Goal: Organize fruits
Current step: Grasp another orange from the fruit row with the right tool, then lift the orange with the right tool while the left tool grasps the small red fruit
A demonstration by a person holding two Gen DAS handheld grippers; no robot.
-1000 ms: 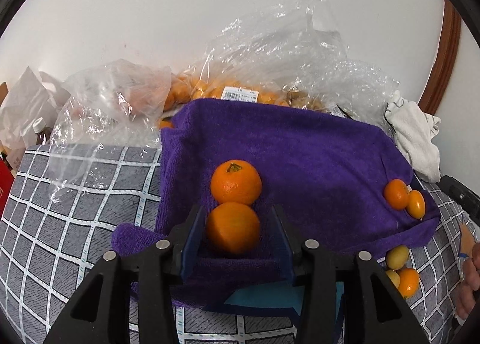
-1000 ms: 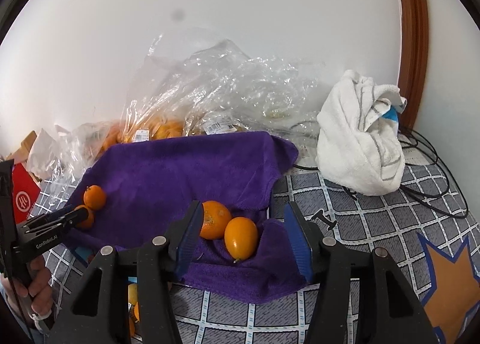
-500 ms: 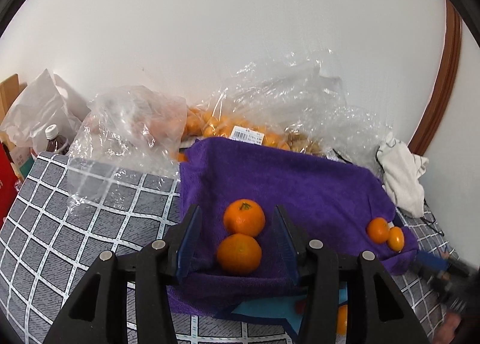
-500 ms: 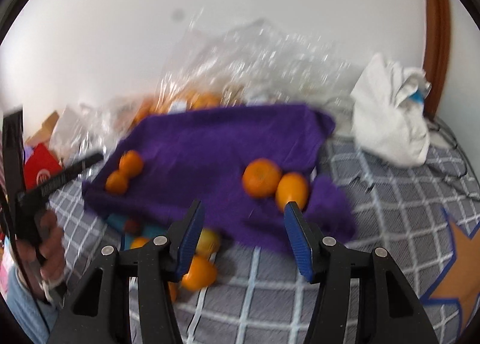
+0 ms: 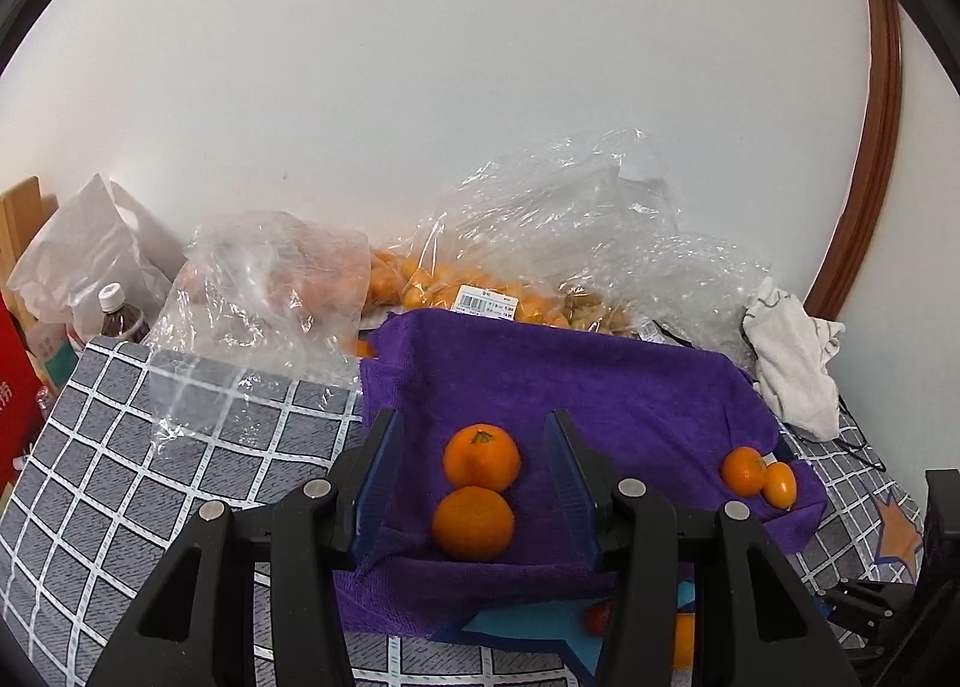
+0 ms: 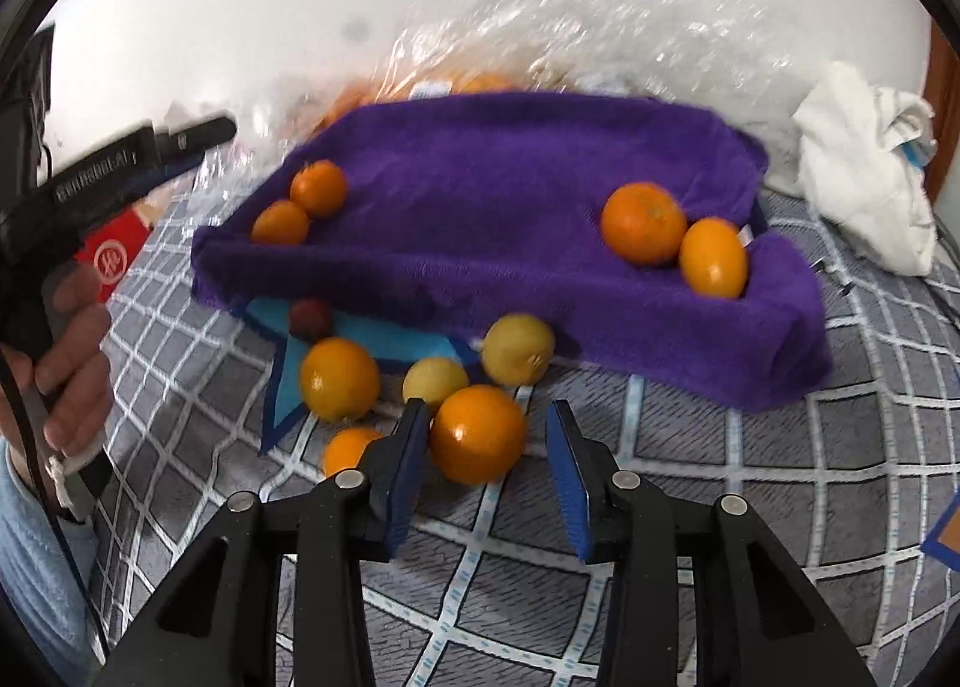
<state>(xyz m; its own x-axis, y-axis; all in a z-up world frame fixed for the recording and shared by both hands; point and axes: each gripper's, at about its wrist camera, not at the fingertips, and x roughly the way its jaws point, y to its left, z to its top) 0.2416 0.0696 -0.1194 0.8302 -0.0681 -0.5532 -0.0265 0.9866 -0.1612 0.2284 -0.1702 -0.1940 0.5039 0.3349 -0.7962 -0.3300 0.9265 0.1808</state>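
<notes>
A white wall backs a table spread with a grey checked cloth, where loose fruit lies in front of a purple towel. The right gripper has its jaws around one orange in that loose cluster; they have just been closing, the left jaw at the fruit's side while a gap shows on the right, so it is not yet pinched. Just beside it lie another orange, two yellow fruits and a dark red one. On the towel sit two pairs: two oranges framed between the spread, empty jaws of the left gripper, and an orange with an oval fruit at the other end. The risk: closing off-centre could squirt the round orange out or knock its neighbours rolling toward the table edge. The right view is blurred, so contact is hard to judge; clear bags behind the towel hide most of their fruit.
</notes>
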